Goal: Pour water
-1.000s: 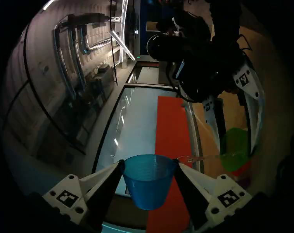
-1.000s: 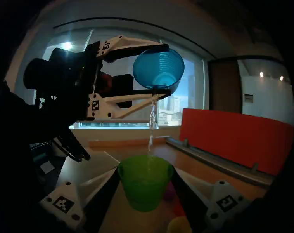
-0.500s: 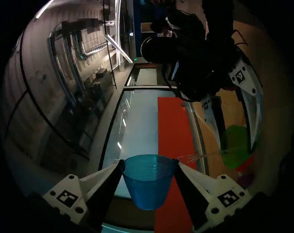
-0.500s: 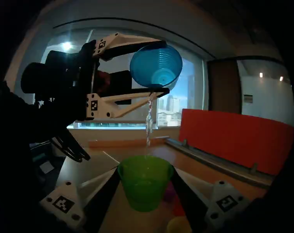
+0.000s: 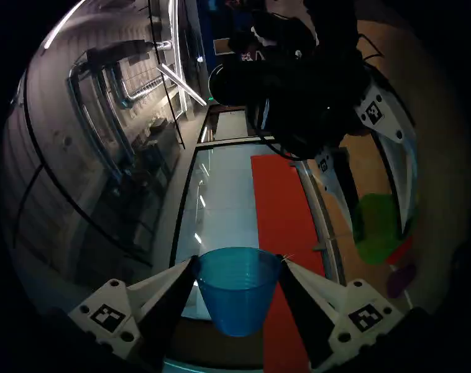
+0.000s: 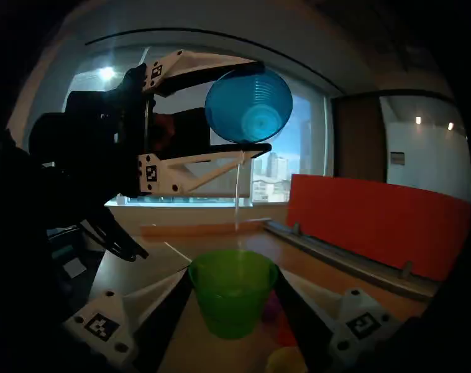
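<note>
My left gripper (image 5: 238,287) is shut on a blue cup (image 5: 237,288), turned on its side. In the right gripper view that blue cup (image 6: 248,105) hangs high with its mouth facing the camera, held by the left gripper (image 6: 251,104). A thin stream of water (image 6: 237,189) falls from its rim into a green cup (image 6: 233,291). My right gripper (image 6: 233,298) is shut on the green cup, upright, directly below. In the left gripper view the green cup (image 5: 376,226) sits at the right between the right gripper's fingers (image 5: 336,180).
A wooden table (image 6: 192,336) lies under the green cup, with a yellow object (image 6: 286,359) and purple and red things beside it. A red panel (image 6: 384,221) runs along the right, a large window (image 6: 297,155) behind. A dark sleeve (image 6: 43,186) fills the left.
The blue cup has tipped further, its mouth now facing the right gripper's camera. The stream has thinned from a broken splash to a fine thread. The green cup has stayed in place.
</note>
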Available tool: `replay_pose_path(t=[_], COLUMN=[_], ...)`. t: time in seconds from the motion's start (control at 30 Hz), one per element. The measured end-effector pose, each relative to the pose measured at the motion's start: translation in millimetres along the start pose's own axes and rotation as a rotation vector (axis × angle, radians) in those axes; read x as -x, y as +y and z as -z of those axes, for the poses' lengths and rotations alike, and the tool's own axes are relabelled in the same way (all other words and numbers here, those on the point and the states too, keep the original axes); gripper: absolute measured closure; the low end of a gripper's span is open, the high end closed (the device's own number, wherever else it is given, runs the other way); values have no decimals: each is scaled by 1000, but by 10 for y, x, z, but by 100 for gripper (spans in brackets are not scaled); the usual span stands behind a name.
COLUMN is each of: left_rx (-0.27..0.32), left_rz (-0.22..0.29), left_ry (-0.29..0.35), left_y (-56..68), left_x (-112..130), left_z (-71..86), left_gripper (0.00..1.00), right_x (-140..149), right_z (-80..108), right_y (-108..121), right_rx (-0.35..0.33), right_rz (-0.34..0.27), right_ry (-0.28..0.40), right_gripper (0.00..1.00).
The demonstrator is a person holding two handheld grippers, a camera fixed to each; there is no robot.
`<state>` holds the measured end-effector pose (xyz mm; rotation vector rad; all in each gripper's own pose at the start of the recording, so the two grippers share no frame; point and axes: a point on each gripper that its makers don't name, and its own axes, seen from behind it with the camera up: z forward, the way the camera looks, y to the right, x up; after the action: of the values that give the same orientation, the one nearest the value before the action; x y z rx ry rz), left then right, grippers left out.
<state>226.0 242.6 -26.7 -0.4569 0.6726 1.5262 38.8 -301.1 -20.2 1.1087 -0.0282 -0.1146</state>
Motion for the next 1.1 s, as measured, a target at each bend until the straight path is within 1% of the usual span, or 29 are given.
replay_pose_path(t=[0.17, 0.47, 0.67, 0.87, 0.97, 1.1], left_rx=[-1, 2, 1, 2, 1, 2], left_rz=[-17, -30, -29, -27, -15, 35], left_ry=[4, 2, 2, 3, 3, -2], left_y=[15, 103, 96, 50, 38, 46], left_x=[-37, -79, -76, -48, -24, 29], left_z=[11, 49, 44, 16, -2, -24], left_gripper=[11, 11, 11, 11, 11, 11], right_x=[2, 15, 16, 6, -1, -8], right_z=[0, 6, 6, 5, 8, 19], right_y=[3, 11, 11, 7, 12, 12], right_rx=[0, 0, 0, 2, 3, 5], right_rz=[-2, 0, 1, 2, 4, 5], right_ry=[1, -2, -3, -1, 0, 0], right_gripper=[9, 9, 9, 9, 9, 9])
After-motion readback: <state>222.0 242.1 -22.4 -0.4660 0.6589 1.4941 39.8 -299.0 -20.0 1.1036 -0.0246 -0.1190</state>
